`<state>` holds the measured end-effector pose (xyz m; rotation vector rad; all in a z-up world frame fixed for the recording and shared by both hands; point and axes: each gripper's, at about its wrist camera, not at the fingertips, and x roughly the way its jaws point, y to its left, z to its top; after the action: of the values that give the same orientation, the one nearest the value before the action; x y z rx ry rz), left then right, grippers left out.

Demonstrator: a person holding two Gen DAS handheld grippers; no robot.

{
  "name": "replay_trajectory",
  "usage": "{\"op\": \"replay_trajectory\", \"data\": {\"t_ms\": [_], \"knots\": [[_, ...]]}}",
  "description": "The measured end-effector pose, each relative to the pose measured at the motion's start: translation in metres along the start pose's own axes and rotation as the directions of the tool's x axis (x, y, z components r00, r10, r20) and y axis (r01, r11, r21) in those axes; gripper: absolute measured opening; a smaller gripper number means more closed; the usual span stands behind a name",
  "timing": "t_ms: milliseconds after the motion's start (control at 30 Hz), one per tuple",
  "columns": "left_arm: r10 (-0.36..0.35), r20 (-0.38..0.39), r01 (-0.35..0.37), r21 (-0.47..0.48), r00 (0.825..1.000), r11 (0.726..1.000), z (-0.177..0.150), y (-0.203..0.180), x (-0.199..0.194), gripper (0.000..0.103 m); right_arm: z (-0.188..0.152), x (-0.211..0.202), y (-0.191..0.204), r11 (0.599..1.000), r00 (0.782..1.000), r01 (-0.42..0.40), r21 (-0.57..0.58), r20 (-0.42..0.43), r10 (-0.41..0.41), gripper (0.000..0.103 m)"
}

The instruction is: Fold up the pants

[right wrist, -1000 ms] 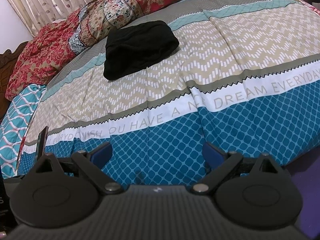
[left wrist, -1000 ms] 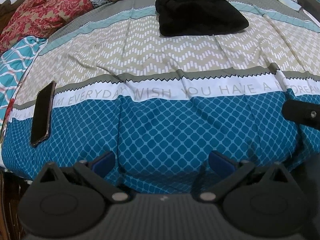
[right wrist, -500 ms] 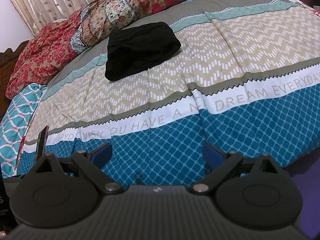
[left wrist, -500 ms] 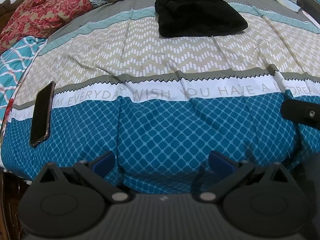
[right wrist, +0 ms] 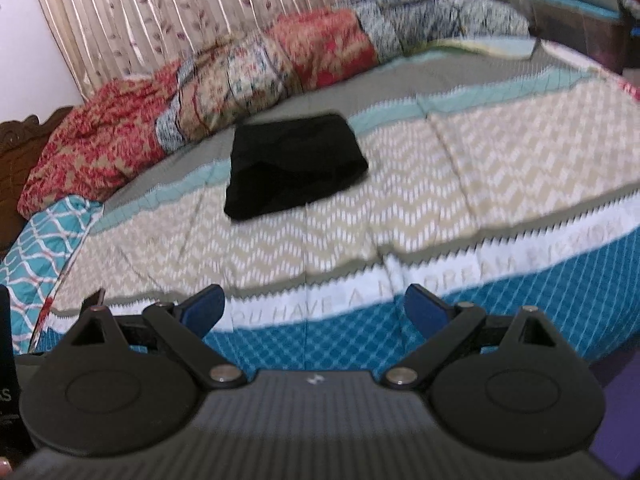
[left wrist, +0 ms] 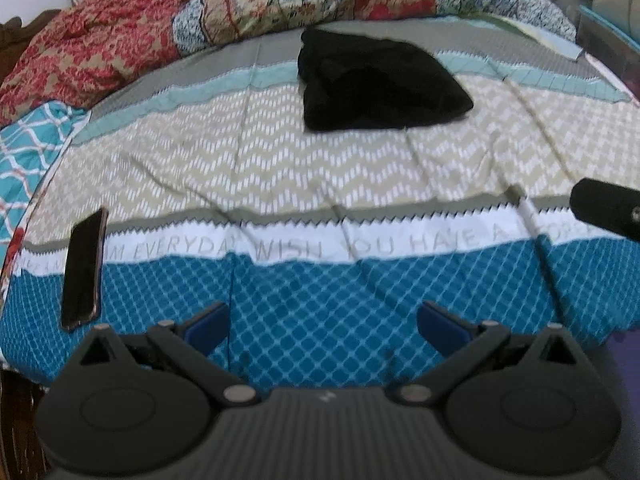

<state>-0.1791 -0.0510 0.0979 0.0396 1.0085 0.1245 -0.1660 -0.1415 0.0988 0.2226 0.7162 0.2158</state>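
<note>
The black pants (left wrist: 376,80) lie folded in a compact bundle on the far part of the bed, on the grey and beige bands of the bedspread; they also show in the right wrist view (right wrist: 292,164). My left gripper (left wrist: 324,324) is open and empty, held over the blue front band, far short of the pants. My right gripper (right wrist: 316,308) is open and empty, also over the front of the bed. Part of the right gripper shows at the right edge of the left wrist view (left wrist: 604,208).
A dark phone (left wrist: 84,268) lies on the bedspread (left wrist: 320,172) at the front left. A crumpled red floral quilt (right wrist: 200,92) is piled along the far edge before a curtain (right wrist: 180,8). A teal patterned pillow (left wrist: 28,148) lies at the left.
Both grippers have tilted upward and drawn back a little, so more of the quilt and curtain shows. The pants have not moved. Both stay open.
</note>
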Motion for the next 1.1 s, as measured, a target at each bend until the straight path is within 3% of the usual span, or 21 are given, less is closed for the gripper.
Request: {"op": "replay_trajectory", "data": {"t_ms": [300,667,1100], "knots": [[-0.019,0.099,0.018,0.003,0.995,1.0,0.022,-0.002,-0.024,0.103,0.022,-0.023,0.002,0.998,0.991,0.018,-0.053,0.132,-0.01,0.099],[-0.009,0.176,0.009,0.0,0.984,1.0,0.037,-0.002,-0.042,0.103,0.045,-0.034,0.007,0.999,0.974,0.003,-0.052,0.228,0.009,0.099],[0.012,0.234,-0.008,-0.021,0.972,1.0,0.046,0.003,-0.053,0.103,0.049,-0.038,0.017,0.998,0.967,-0.027,-0.065,0.25,0.042,0.1]]}}
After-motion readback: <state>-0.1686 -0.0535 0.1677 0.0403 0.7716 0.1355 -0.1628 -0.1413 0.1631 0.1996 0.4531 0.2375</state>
